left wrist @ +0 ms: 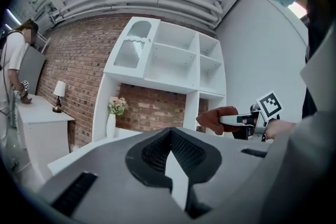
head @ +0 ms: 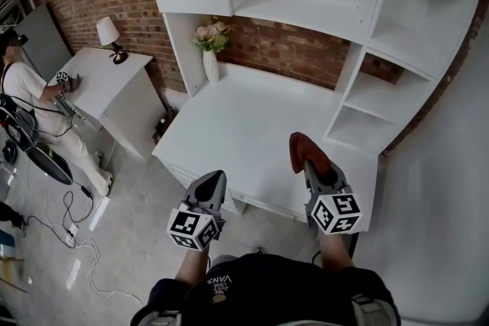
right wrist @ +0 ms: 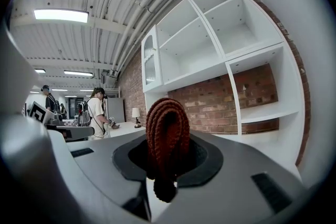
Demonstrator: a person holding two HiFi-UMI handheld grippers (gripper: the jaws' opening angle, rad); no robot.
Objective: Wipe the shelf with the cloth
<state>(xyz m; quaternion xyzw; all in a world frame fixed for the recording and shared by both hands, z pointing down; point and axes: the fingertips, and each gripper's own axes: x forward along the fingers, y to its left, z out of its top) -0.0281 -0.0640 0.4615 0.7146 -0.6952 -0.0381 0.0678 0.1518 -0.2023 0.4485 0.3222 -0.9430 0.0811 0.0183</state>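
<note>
A rust-brown knitted cloth [right wrist: 167,139] is pinched in my right gripper [head: 306,155], whose jaws are shut on it; the cloth [head: 303,148] hangs over the front right part of the white desk surface [head: 244,126]. The left gripper view also catches the cloth [left wrist: 216,119] to its right. My left gripper [head: 215,181] hovers at the desk's front edge, its jaws shut with nothing between them [left wrist: 170,152]. The white shelf unit [head: 359,4] rises behind the desk with open compartments.
A white vase of pink flowers [head: 210,50] stands at the desk's back left. A brick wall [head: 290,50] backs the unit. To the left, a person [head: 30,103] works at a second white table [head: 107,80] with a lamp [head: 109,38]. Cables [head: 76,233] lie on the floor.
</note>
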